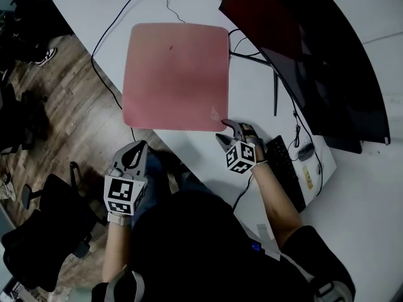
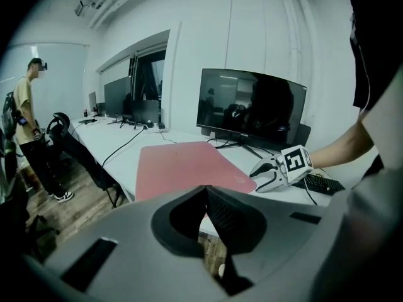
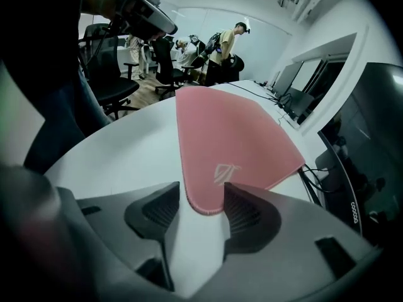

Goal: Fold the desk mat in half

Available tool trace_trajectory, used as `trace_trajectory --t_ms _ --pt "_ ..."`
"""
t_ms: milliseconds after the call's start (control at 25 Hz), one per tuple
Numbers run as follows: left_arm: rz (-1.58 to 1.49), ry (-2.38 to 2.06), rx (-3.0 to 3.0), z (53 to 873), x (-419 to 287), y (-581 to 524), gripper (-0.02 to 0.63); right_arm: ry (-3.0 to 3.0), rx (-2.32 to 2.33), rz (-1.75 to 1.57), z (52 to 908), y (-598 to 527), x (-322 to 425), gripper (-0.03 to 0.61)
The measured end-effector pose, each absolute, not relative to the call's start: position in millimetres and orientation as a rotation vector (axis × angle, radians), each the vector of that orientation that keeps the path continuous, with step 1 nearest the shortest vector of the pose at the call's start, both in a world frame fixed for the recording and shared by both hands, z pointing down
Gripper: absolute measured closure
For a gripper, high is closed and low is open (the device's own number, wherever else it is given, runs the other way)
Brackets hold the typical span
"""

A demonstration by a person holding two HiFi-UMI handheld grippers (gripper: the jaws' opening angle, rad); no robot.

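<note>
Right tongs (image 1: 225, 129) nose-down, seemingly astride mat (image 1: 175, 74)

Jaws together, pink desk mat (image 2: 182, 168) beyond

The right gripper (image 1: 225, 133) pointed steeply down, jaws apart astride the near right corner of the desk mat (image 1: 176, 74). The left gripper (image 1: 137, 148), jaws together, hung short of its near edge.

Cool, even indoor light, rather dim: the white curved table (image 1: 201, 2) reads brightest, the brown wooden floor (image 1: 63, 99) dark; both gripper views bend and darken at the edges, near jaws soft.
</note>
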State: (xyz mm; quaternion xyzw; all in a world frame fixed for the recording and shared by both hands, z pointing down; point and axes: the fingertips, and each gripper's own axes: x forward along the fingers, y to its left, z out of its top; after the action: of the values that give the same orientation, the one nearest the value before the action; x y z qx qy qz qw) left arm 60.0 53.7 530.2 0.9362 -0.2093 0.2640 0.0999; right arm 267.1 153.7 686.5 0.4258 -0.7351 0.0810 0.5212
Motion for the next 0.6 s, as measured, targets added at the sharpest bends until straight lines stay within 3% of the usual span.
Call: trace_trajectory --t_ms 280,400,440,600 --pt "0.766 -0.629 2.743 537 55 44 0.606 -1.765 0.980 0.195 688 152 266 0.359" --pt "0.765 -0.630 2.736 538 52 42 0.605 -1.757 0.953 0.180 689 152 263 0.390" --pt "0.765 -0.630 2.734 538 52 42 0.606 -1.749 0.943 0.170 689 152 263 0.437" --pt "0.764 -0.631 2.731 538 48 40 0.606 -1.726 0.896 0.142 690 150 262 0.437"
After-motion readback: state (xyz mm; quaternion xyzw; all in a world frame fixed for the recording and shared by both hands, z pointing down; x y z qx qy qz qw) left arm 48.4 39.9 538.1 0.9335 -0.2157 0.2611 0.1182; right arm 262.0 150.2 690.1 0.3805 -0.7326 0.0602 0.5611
